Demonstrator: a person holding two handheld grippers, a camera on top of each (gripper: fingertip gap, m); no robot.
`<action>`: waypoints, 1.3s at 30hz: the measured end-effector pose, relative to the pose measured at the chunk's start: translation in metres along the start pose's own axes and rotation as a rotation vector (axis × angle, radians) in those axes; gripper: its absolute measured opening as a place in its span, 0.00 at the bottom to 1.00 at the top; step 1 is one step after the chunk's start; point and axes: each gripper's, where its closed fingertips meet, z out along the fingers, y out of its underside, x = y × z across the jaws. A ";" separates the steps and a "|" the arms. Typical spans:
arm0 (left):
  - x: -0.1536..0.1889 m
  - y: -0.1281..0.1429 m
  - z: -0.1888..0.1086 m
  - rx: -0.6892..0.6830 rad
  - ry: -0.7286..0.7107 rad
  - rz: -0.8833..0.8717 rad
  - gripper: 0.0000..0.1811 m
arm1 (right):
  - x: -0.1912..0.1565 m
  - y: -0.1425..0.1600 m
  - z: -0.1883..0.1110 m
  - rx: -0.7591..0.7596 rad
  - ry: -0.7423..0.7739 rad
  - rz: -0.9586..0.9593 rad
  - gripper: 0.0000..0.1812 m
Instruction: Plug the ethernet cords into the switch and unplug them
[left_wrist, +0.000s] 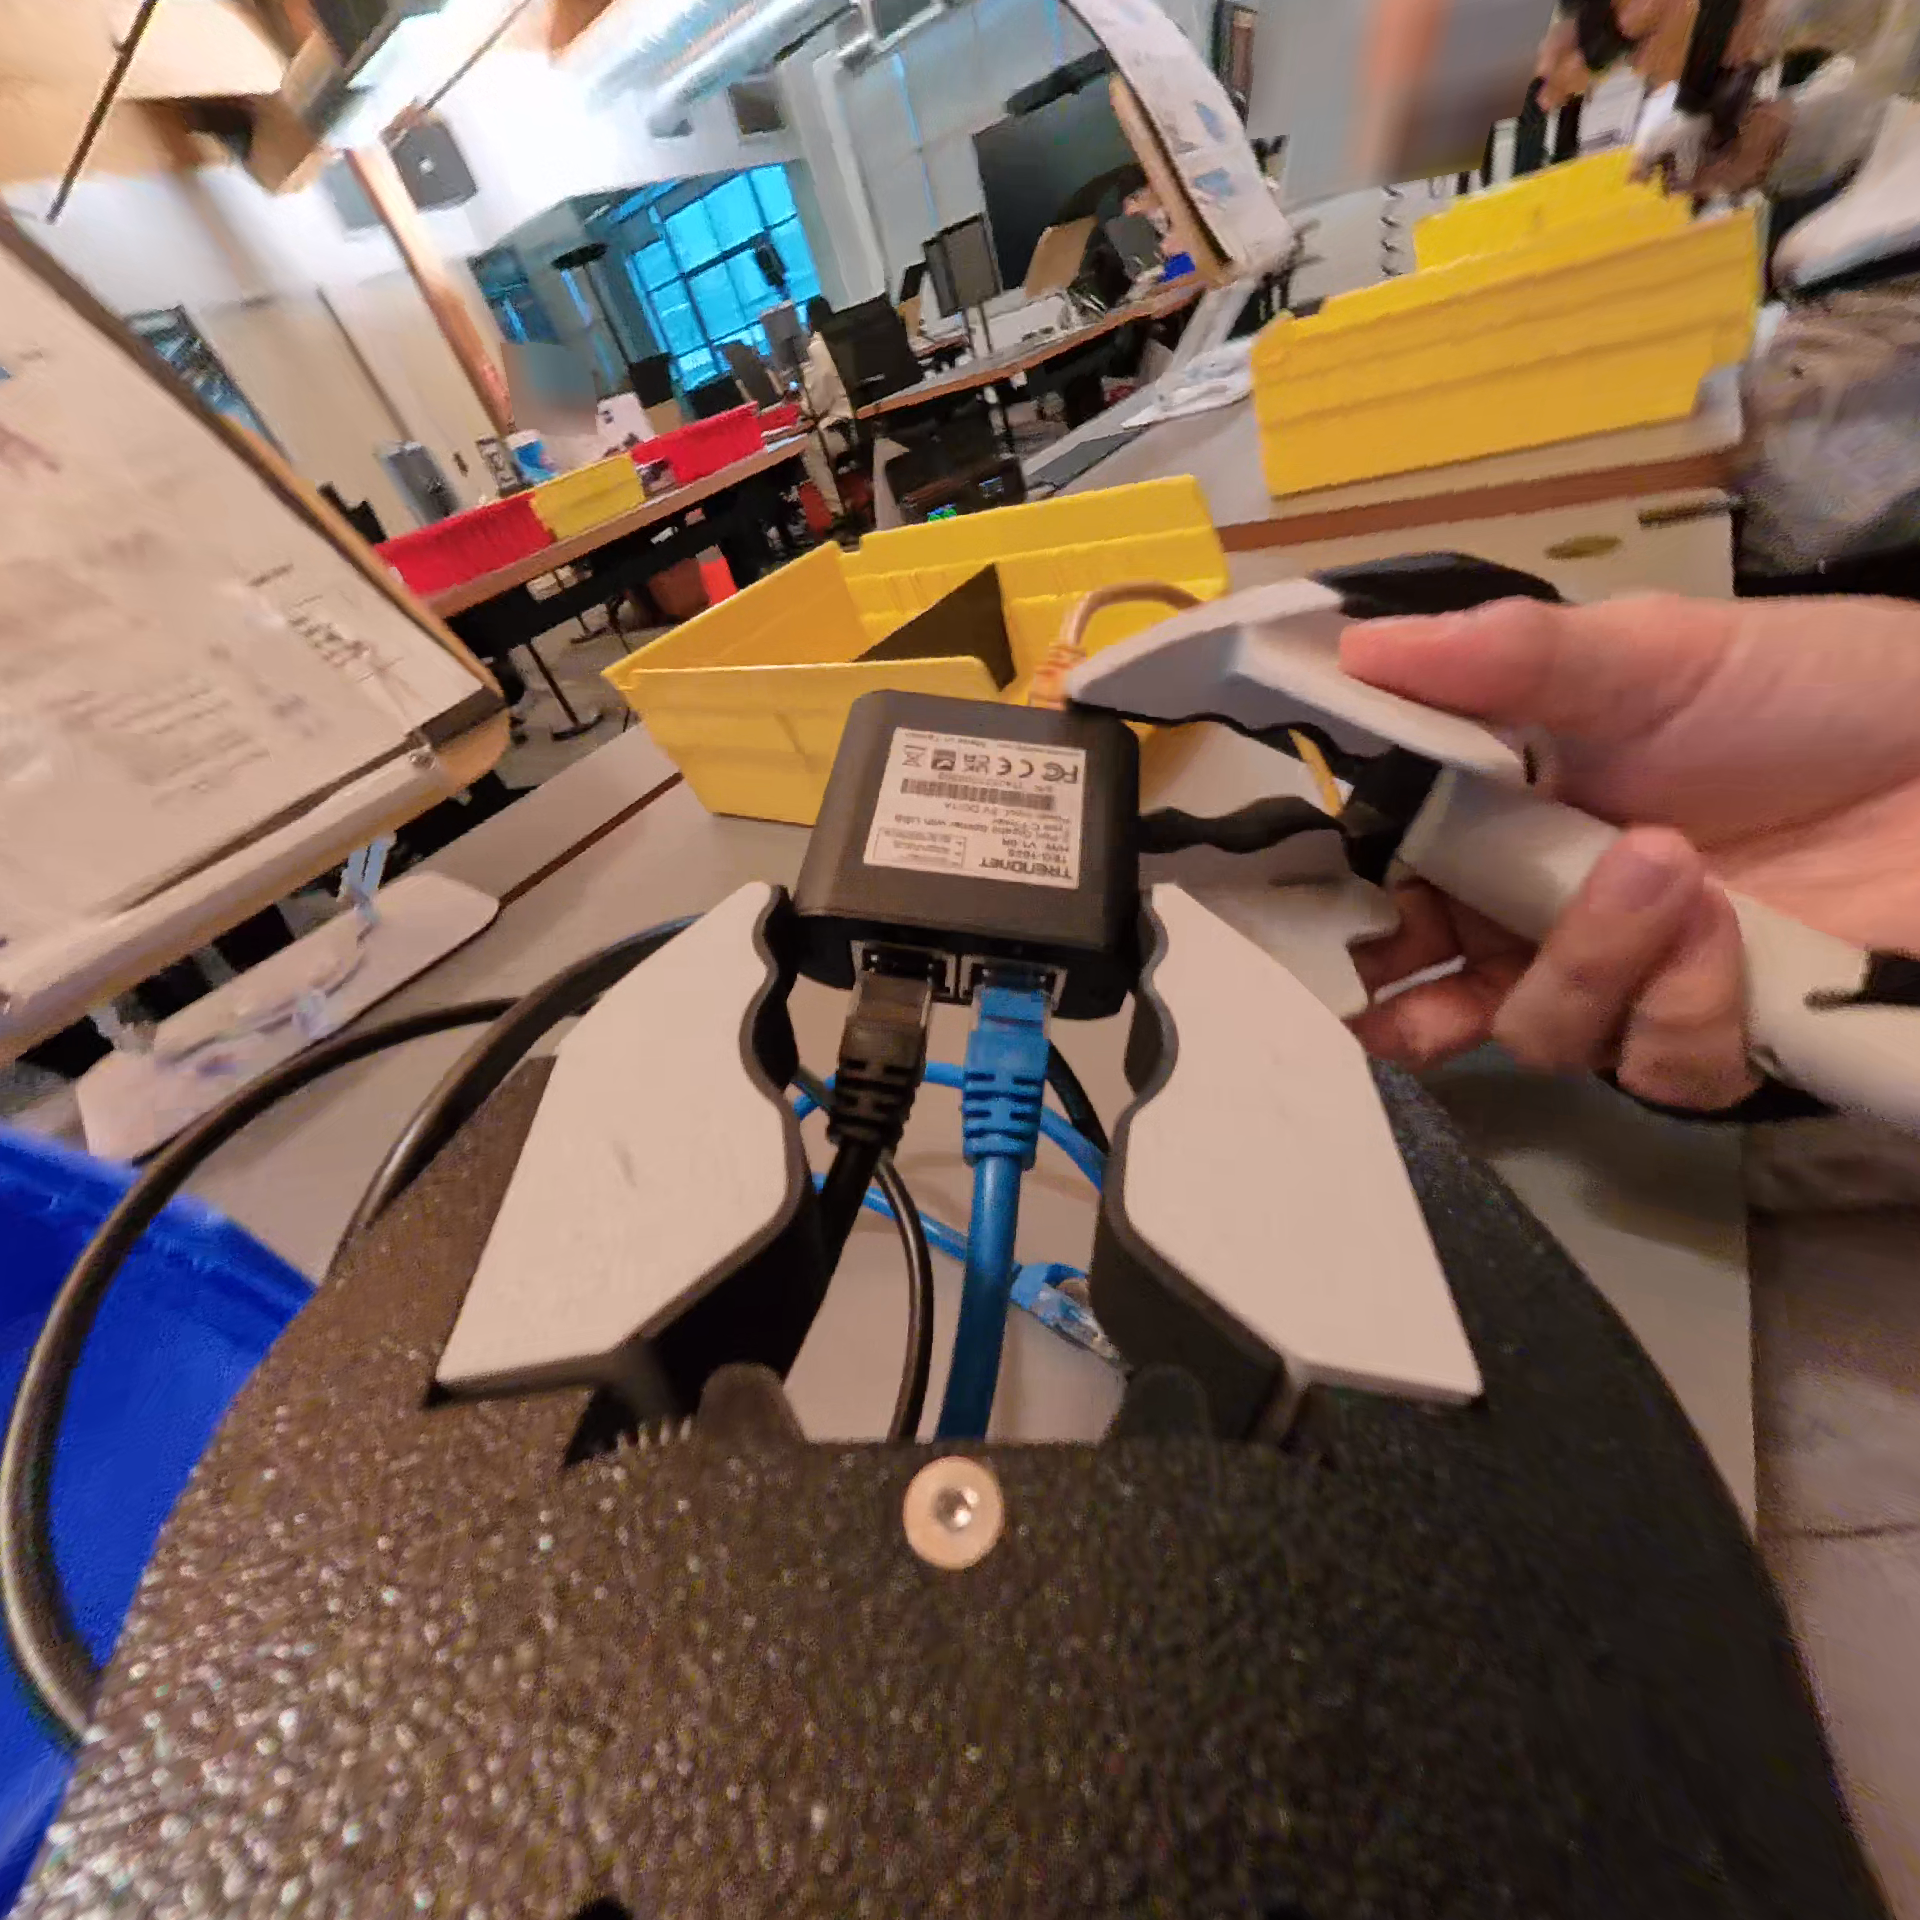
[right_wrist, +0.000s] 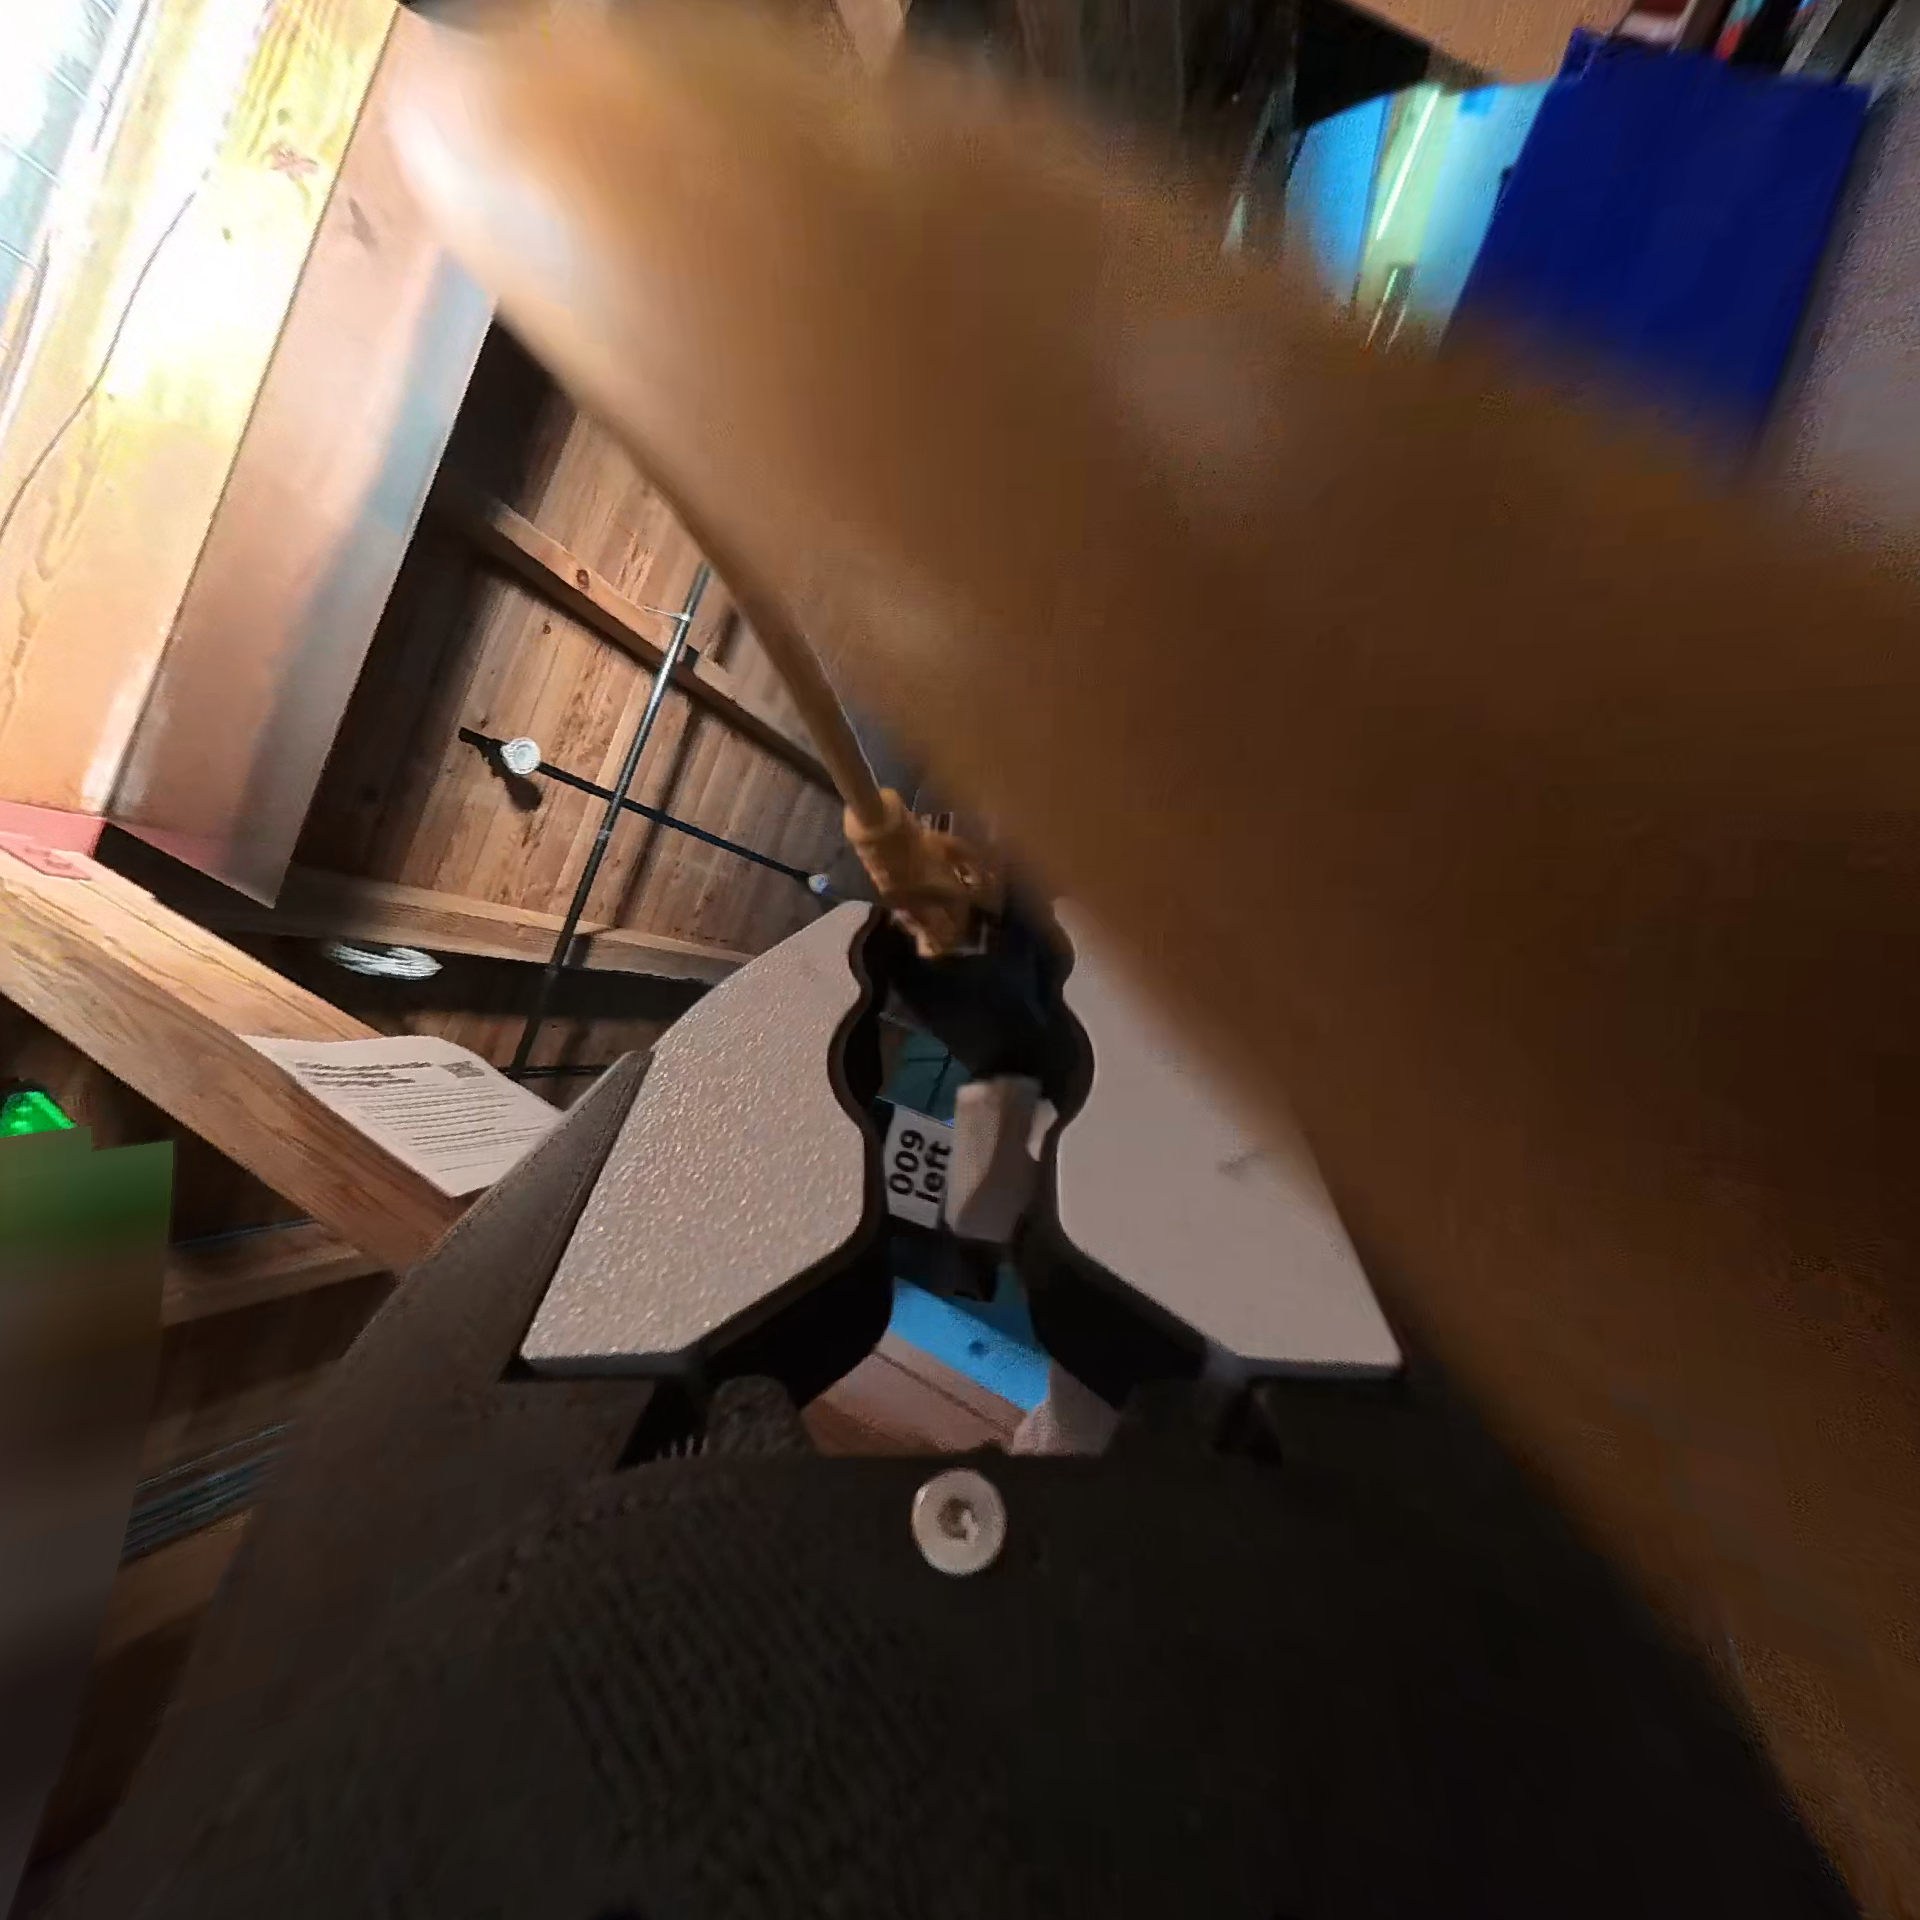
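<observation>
- Two plastic-booted cords, black and blue, are sitting plugged into the small black box-shaped switch at frame centre.
- Left gripper is clamping the switch's sides.
- Right gripper is pinching an orange cord's plug at centre frame.

black switch holds black, blue cords.

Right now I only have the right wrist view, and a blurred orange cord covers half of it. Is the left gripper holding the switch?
Observer: Yes. The left gripper is clamped on the sides of the black switch.
Operator: Ports on its near side?
Observer: Both taken, with a black cord and a blue cord plugged in side by side.
Operator: Anything loose?
Observer: A loose blue plug lies unplugged low between the left gripper's fingers.
</observation>
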 end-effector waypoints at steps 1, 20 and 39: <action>-0.005 -0.002 -0.002 0.007 -0.008 -0.034 0.34 | 0.003 -0.002 -0.002 0.015 0.022 -0.024 0.16; -0.001 0.003 0.005 -0.118 -0.025 -0.094 0.34 | -0.002 -0.010 -0.006 0.095 0.116 -0.232 0.09; 0.007 0.011 0.021 -0.184 -0.151 -0.034 0.34 | 0.007 -0.026 -0.015 0.148 0.168 -0.258 0.06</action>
